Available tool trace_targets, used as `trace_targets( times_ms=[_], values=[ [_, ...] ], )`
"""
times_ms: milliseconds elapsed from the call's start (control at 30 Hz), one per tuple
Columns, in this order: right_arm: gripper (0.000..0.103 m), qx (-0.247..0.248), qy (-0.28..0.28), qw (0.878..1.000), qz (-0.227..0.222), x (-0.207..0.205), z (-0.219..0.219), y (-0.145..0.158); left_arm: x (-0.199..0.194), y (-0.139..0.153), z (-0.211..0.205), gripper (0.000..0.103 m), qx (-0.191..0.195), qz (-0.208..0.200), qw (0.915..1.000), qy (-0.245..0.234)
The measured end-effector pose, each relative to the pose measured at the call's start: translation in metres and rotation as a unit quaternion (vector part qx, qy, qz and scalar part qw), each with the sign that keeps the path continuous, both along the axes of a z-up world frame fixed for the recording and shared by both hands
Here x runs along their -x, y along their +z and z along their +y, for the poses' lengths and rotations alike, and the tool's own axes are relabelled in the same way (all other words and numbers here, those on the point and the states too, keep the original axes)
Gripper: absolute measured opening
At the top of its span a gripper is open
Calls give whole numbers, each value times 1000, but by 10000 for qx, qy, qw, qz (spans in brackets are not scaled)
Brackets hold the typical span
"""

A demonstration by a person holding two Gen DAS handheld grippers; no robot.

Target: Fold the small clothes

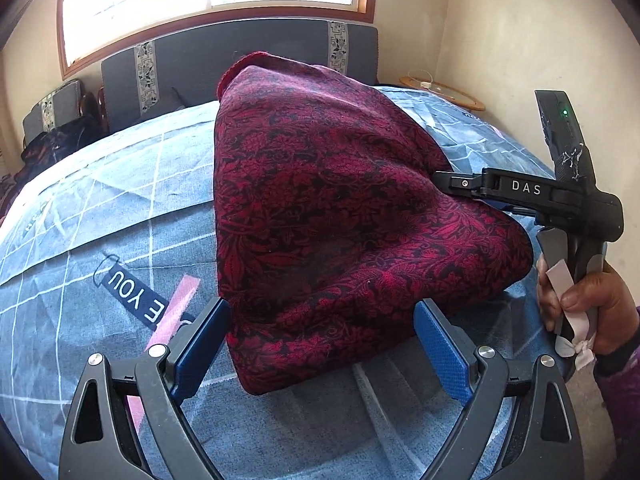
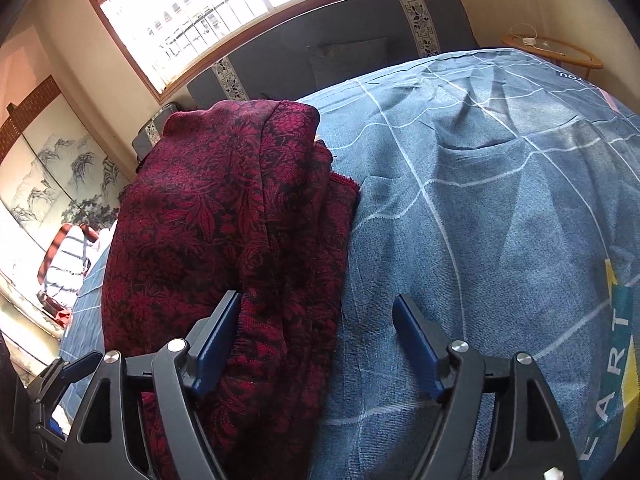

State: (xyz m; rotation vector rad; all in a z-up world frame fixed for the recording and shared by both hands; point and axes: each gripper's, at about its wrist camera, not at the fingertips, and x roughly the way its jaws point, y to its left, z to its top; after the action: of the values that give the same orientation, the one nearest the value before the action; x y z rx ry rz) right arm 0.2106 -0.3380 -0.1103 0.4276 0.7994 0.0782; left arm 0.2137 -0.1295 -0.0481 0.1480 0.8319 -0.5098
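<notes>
A dark red floral-patterned garment (image 1: 344,216) lies folded in a thick bundle on the blue bedspread (image 1: 100,208). My left gripper (image 1: 322,344) is open, its blue pads on either side of the bundle's near corner, not closed on it. My right gripper (image 2: 316,340) is open at the bundle's right edge; the cloth (image 2: 224,216) lies over its left finger (image 2: 216,344) and fills part of the gap. In the left wrist view the right gripper (image 1: 448,182) reaches in from the right against the bundle's side, held by a hand (image 1: 580,300).
A grey headboard (image 1: 240,56) and window stand behind the bed. A round wooden side table (image 1: 444,90) is at the far right. More clothes (image 1: 52,148) lie at the bed's left. A painted screen (image 2: 52,176) stands left.
</notes>
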Motion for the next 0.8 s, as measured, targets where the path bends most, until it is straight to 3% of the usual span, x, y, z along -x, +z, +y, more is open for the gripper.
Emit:
trace_targets(
  times_ms=[567,633,800],
  values=[
    [78,82,-62,9999,4,1,3,0,-13,13,6,99,-491,-486,9972,288],
    [78,59,-57,10000,11,1,2,0,-23,17,16,99,-324,-500,9979,259],
    [79,-80,-34,9999,61,-2,0,-2,-79,17,61,99,843,183,9963,27]
  ],
)
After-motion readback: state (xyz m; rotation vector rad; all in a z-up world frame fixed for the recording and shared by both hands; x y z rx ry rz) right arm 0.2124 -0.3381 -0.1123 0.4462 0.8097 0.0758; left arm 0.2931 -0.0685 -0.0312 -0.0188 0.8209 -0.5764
